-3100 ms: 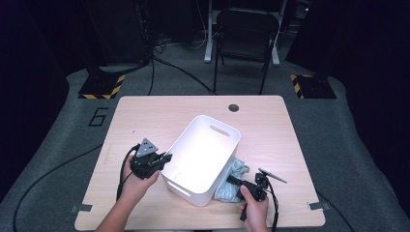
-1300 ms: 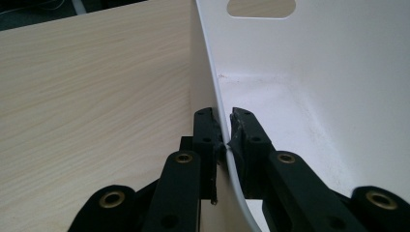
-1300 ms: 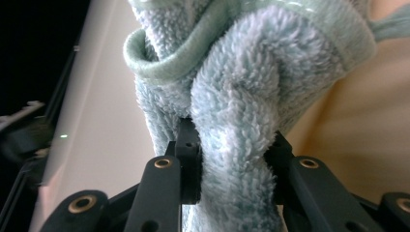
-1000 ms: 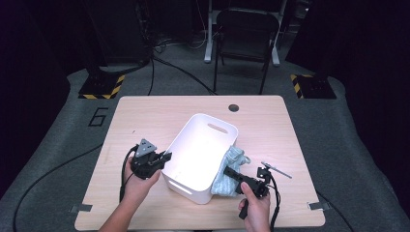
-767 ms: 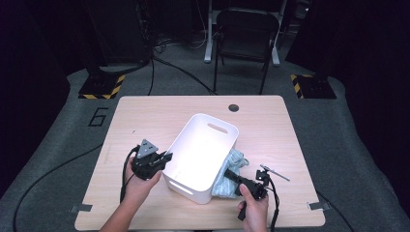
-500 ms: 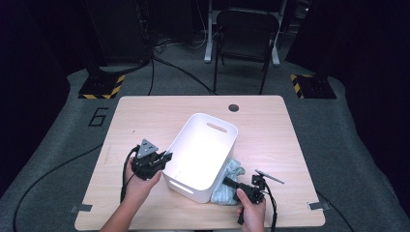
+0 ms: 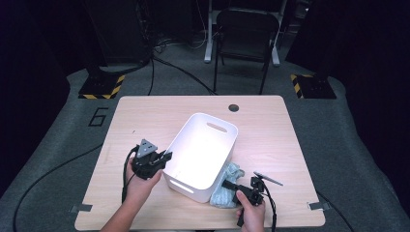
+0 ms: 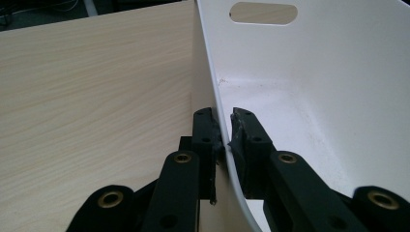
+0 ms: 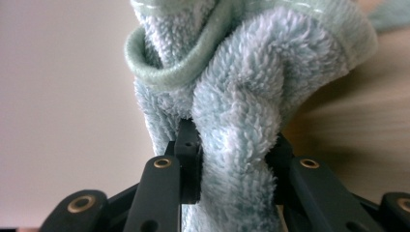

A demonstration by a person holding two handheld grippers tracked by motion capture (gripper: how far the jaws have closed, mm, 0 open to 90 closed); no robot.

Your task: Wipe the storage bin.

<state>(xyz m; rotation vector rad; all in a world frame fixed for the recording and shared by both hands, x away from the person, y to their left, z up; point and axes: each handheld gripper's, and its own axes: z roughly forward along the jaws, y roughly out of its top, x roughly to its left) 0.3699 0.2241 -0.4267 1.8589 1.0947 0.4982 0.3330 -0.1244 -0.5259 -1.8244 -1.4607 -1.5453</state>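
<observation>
Item 1: white bin (image 7: pixel 203 154), at the centre of the high view, standing on the wooden surface (image 7: pixel 145 116), its long axis slanted from lower left to upper right. A slot handle shows in the far end wall and another in the near one.

Item 2: your left gripper (image 7: pixel 162 158), left of centre in the high view. In the left gripper view its jaws pinch the bin's rim (image 8: pixel 220 116), one pad outside the wall and one inside, both pressed against the thin white edge.

Item 3: light blue towel (image 7: pixel 227 188), lower right of centre in the high view, bunched on the surface and touching the bin's right wall.

Item 4: your right gripper (image 7: pixel 228 184), at the lower right of the high view, low at the surface beside the towel. In the right gripper view its jaws are closed on a thick fold of the towel (image 9: pixel 237 121), the pile bulging up between them; the bin's wall fills the left of that view.
</observation>
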